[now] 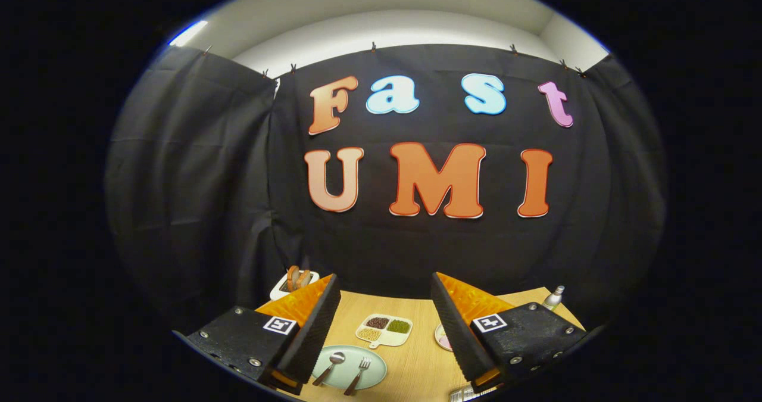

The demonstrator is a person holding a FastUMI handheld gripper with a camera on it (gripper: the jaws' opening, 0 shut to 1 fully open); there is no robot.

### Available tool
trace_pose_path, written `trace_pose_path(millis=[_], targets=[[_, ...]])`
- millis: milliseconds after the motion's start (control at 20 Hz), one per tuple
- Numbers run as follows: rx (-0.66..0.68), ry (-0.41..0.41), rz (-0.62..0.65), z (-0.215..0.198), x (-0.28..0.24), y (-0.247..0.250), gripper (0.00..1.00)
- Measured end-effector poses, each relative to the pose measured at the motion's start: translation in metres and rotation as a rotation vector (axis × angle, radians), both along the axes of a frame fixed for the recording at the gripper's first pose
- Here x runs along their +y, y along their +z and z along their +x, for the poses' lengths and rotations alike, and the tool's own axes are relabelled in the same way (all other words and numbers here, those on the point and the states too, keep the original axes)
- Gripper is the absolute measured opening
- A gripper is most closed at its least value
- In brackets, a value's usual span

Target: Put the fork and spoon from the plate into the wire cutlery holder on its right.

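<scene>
Below and between my tongs [386, 307] sits the pale green plate [375, 379] near the table's [417, 360] front edge, with the spoon [331, 365] and fork [359, 373] lying side by side on it, the spoon closer to the left finger. Both run handle-toward-me, heads pointing away and slightly rightward. My tongs are spread wide and hold nothing, well above the table. I judge I must tip down and drop toward the plate, closing across a handle. The wire cutlery holder [467, 394] peeks out just under my right finger, right of the plate. Beyond the plate lies a sectioned tray of beans [384, 329]; a bottle [554, 297] stands at the far right corner, clear of my path.
</scene>
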State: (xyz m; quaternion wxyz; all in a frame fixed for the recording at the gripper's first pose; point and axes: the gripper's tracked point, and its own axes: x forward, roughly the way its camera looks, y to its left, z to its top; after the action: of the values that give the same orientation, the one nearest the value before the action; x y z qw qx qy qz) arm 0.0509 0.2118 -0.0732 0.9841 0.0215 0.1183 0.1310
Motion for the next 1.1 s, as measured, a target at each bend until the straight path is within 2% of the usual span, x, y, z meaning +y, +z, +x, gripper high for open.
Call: trace_pose_path(millis=[250,550,650,850,1100], targets=[[0.231,0.045,-0.124,-0.004,0.041,-0.083,0.92],[0.529,0.091,-0.164,-0.016,0.064,-0.168,0.91],[0.623,0.106,-0.177,-0.019,0.068,-0.193,0.87],[0.843,0.127,-0.176,-0.034,0.076,-0.253,0.86],[1.039,0.133,-0.211,-0.046,0.079,-0.308,0.77]])
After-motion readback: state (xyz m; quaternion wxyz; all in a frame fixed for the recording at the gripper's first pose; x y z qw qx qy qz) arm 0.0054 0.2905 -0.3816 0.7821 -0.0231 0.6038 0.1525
